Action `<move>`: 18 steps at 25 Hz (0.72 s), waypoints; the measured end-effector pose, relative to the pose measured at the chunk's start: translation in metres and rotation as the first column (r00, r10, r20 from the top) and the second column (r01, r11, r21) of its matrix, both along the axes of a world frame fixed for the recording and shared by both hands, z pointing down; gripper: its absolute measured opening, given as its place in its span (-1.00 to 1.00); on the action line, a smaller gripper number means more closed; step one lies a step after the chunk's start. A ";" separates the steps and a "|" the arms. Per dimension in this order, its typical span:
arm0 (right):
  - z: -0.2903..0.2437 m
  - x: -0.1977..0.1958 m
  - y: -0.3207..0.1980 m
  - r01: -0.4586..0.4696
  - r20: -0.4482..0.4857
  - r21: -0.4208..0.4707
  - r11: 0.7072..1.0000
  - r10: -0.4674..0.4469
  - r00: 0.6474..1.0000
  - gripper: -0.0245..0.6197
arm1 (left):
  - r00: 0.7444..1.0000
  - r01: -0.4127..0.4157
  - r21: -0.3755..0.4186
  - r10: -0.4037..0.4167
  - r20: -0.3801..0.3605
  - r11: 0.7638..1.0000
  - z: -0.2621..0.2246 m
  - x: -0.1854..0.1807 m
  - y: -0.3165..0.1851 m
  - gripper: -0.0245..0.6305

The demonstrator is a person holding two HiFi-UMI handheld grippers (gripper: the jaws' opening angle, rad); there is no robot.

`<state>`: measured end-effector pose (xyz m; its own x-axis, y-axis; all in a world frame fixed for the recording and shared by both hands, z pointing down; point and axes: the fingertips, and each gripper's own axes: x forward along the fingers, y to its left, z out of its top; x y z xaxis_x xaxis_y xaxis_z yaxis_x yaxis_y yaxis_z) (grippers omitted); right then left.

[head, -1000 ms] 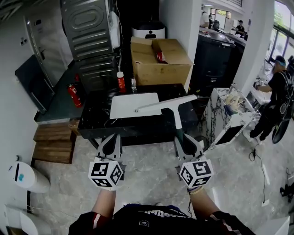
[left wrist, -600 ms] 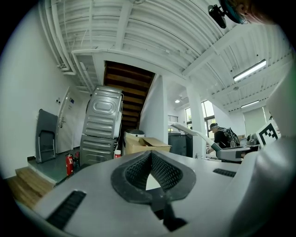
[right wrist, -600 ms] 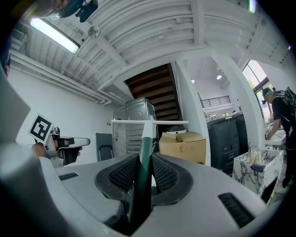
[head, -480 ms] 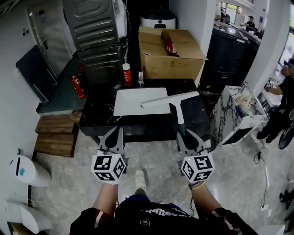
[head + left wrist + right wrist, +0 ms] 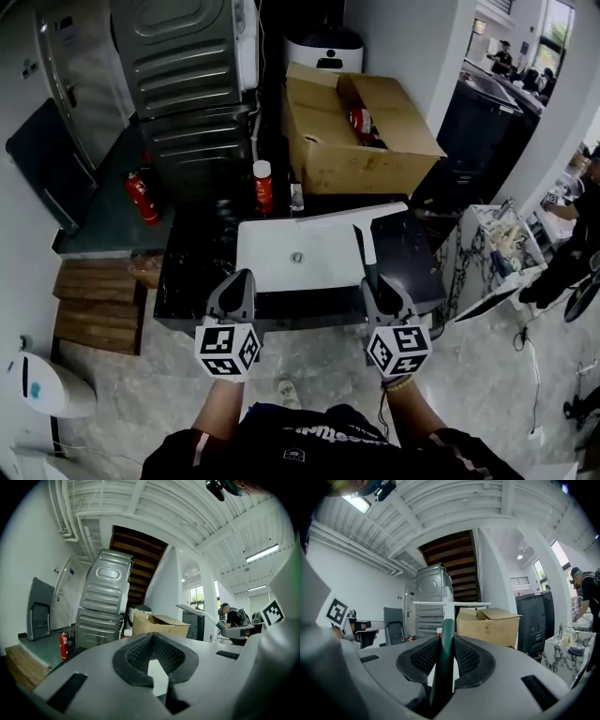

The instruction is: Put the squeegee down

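The squeegee (image 5: 365,242) has a white blade and a white shaft that ends in a dark green handle (image 5: 446,634). My right gripper (image 5: 379,289) is shut on that handle. The squeegee points away from me over the right part of a white panel (image 5: 291,246) on the black table (image 5: 192,272). Its blade (image 5: 451,603) lies crosswise near the panel's far edge. Whether it touches the panel I cannot tell. My left gripper (image 5: 234,286) hangs at the table's near edge, level with the right one, shut and empty (image 5: 152,637). The squeegee (image 5: 197,611) also shows at the right of the left gripper view.
Behind the table stand an open cardboard box (image 5: 361,127), a red and white bottle (image 5: 263,186) and a grey metal appliance (image 5: 183,84). A fire extinguisher (image 5: 139,197) and wooden steps (image 5: 94,305) are at the left. A marbled cart (image 5: 487,248) stands at the right.
Both grippers have moved forward to the table's near edge. The squeegee went with the right one and now reaches over the white panel, its blade turned more squarely across.
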<state>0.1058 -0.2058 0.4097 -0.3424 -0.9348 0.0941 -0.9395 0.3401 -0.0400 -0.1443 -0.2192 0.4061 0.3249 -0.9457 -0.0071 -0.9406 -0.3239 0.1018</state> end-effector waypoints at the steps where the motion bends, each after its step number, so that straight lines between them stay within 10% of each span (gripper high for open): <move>1: 0.002 -0.004 -0.011 -0.006 -0.004 -0.008 1.000 0.006 1.000 -0.54 | 1.000 -0.003 -0.001 0.003 0.005 1.000 0.001 -0.004 -0.012 -0.88; 18: 0.081 -0.016 -0.119 0.015 -0.064 -0.208 0.978 -0.029 0.998 -0.54 | 0.999 -0.023 -0.106 0.026 0.030 0.994 0.056 0.020 -0.122 -0.88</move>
